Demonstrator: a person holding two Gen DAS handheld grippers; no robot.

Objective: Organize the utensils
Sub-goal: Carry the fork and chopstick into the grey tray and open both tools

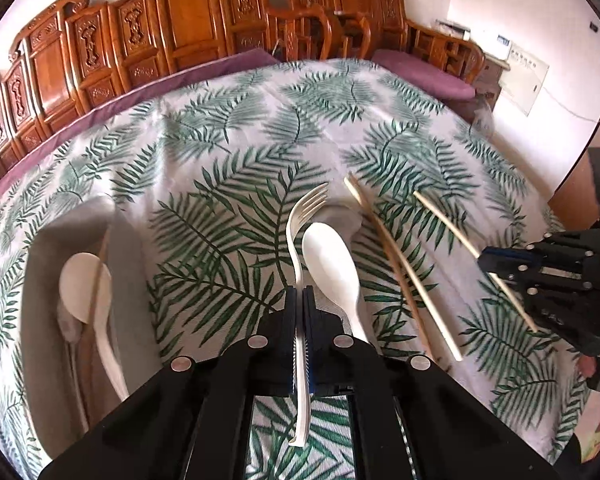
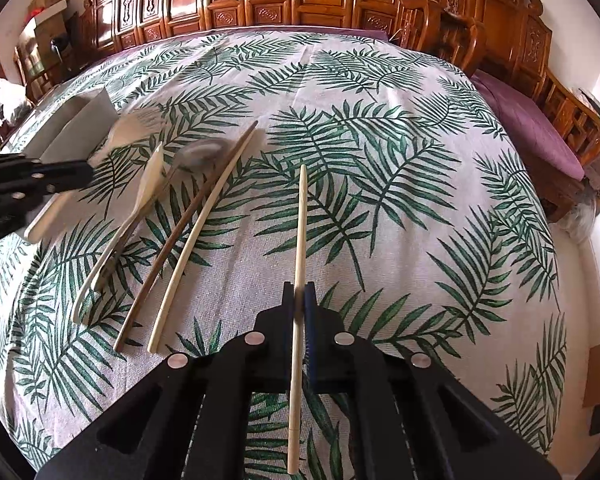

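Note:
My left gripper is shut on a white plastic fork and holds it above the leaf-print tablecloth. A white spoon lies just right of it. Two chopsticks, one brown and one pale, lie further right. My right gripper is shut on a pale chopstick held over the cloth; it also shows in the left wrist view. A grey tray at the left holds a white spoon and other utensils.
In the right wrist view the left gripper, the grey tray, a white spoon, a metal spoon and two chopsticks lie left. Carved wooden benches with purple cushions ring the table.

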